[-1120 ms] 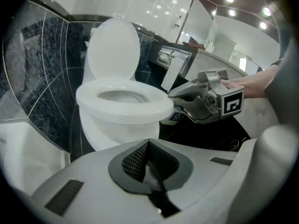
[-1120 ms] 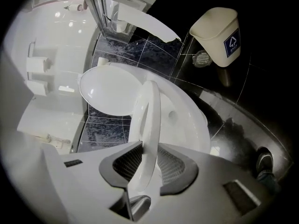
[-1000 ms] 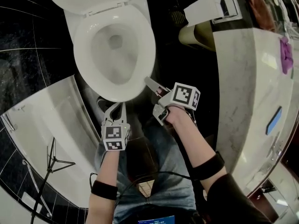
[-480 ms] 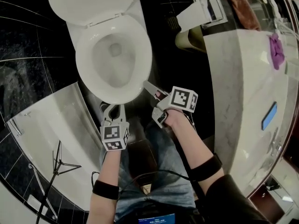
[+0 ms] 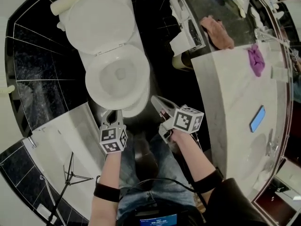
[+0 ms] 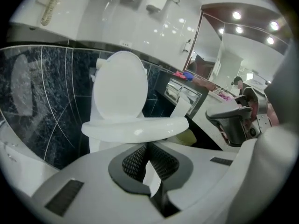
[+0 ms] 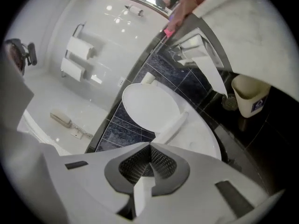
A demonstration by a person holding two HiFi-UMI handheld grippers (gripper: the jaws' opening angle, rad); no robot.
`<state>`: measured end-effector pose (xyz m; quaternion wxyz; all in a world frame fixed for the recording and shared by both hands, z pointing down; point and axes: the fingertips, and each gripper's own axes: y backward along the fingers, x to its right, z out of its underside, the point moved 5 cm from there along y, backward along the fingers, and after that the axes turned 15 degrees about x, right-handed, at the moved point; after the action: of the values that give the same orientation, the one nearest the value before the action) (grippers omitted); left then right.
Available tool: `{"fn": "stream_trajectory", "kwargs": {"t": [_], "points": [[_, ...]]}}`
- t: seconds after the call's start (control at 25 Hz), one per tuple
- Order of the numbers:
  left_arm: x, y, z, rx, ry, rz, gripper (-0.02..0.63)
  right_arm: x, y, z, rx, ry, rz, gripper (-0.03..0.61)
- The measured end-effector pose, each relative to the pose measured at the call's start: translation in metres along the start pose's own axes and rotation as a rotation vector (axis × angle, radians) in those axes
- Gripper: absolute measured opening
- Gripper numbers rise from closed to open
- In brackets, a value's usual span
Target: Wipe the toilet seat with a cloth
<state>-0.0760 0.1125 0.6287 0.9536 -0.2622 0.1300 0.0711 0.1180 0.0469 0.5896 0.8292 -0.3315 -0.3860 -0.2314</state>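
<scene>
Closest in, the left hand-held gripper (image 5: 114,117) has its jaws pressed together on nothing. Just beside it, the right hand-held gripper (image 5: 156,100) has just been closing its jaws, and they now meet with nothing between them. Both point toward the toilet seat (image 5: 92,81), which lies down on the bowl with the lid (image 5: 101,22) raised behind it. Farther right, a purple cloth (image 5: 256,60) lies crumpled on the marble desk (image 5: 225,93), well apart from both grippers.
</scene>
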Motion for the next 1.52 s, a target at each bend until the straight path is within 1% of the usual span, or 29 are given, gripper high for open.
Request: {"fn": "stream_trajectory", "kwargs": {"t": [0.12, 0.32, 0.52, 0.64, 0.72, 0.84, 1.0, 1.16, 1.24, 1.32, 1.52], "points": [[-0.009, -0.009, -0.043, 0.039, -0.021, 0.006, 0.000, -0.030, 0.007, -0.029, 0.048, 0.074, -0.006, 0.009], [-0.018, -0.030, -0.115, 0.084, -0.065, 0.055, 0.000, -0.076, 0.014, -0.067, 0.123, 0.135, -0.007, 0.011], [-0.032, -0.059, -0.163, 0.091, -0.128, 0.094, 0.000, -0.107, 0.021, -0.087, 0.177, 0.231, 0.028, 0.011], [-0.041, -0.076, -0.186, 0.095, -0.160, 0.085, 0.000, -0.115, 0.021, -0.096, 0.187, 0.283, 0.028, 0.011], [-0.044, -0.088, -0.203, 0.102, -0.171, 0.071, 0.000, -0.116, 0.017, -0.103, 0.174, 0.315, 0.022, 0.011], [-0.047, -0.104, -0.225, 0.102, -0.177, 0.047, 0.000, -0.113, 0.003, -0.113, 0.126, 0.374, -0.002, 0.011], [-0.063, -0.128, -0.244, 0.129, -0.219, -0.015, 0.000, -0.113, -0.028, -0.134, 0.057, 0.453, -0.069, 0.011], [-0.071, -0.144, -0.257, 0.144, -0.195, -0.088, 0.000, -0.117, -0.051, -0.161, -0.013, 0.519, -0.141, 0.011], [-0.075, -0.153, -0.264, 0.154, -0.180, -0.121, 0.000, -0.119, -0.058, -0.177, -0.029, 0.550, -0.174, 0.012], [-0.080, -0.162, -0.273, 0.158, -0.184, -0.144, 0.000, -0.118, -0.064, -0.191, -0.035, 0.565, -0.193, 0.012], [-0.093, -0.183, -0.288, 0.142, -0.194, -0.180, 0.000, -0.113, -0.073, -0.213, -0.064, 0.568, -0.202, 0.011]]}}
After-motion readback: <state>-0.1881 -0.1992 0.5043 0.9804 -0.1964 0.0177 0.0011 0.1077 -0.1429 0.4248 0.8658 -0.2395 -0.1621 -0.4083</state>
